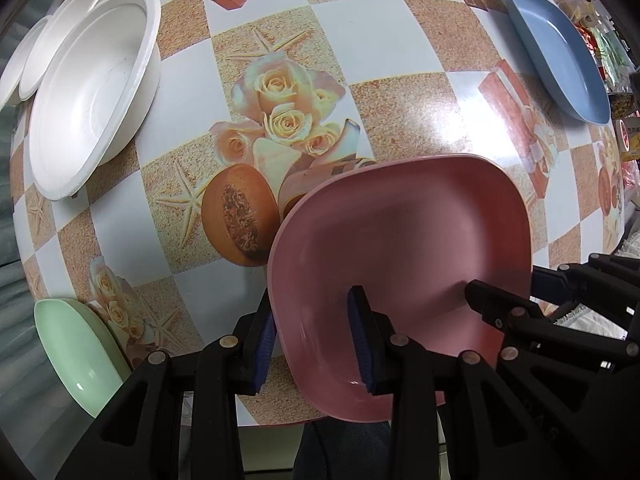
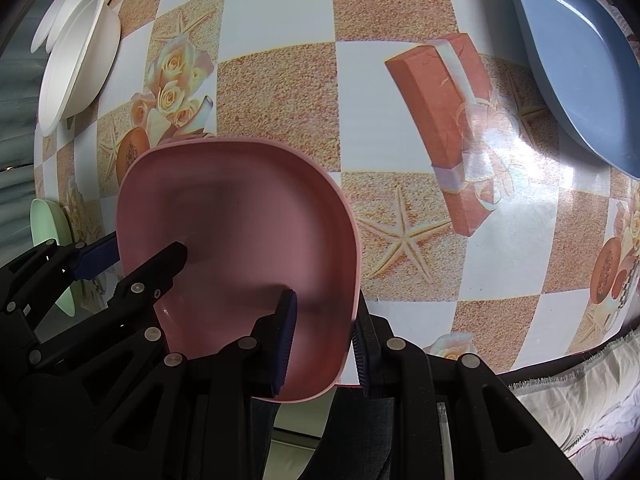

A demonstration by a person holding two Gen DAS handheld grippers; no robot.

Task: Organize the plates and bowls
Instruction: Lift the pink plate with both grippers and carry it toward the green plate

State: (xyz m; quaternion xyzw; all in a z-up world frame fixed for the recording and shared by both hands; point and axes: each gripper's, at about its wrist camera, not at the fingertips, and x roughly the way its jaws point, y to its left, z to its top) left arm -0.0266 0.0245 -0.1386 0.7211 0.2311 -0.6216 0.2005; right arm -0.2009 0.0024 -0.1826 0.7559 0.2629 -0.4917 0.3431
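A pink square plate (image 1: 400, 240) (image 2: 240, 220) hangs over the near edge of the table, held from both sides. My left gripper (image 1: 314, 342) is shut on its left rim, with one blue pad inside the plate and the other outside. My right gripper (image 2: 323, 344) is shut on the opposite rim in the same way. Each gripper also shows in the other's view: the right gripper (image 1: 524, 292) and the left gripper (image 2: 136, 258). A blue plate (image 1: 560, 52) (image 2: 580, 64) lies at the far right. A green plate (image 1: 76, 352) (image 2: 48, 240) sits at the near left.
White bowls (image 1: 92, 92) (image 2: 76, 64) stand nested together at the far left of the table (image 1: 360, 40), which has a checked cloth with roses and starfish. A white cloth (image 2: 580, 392) lies beyond the table's near right edge. Packets crowd the far right.
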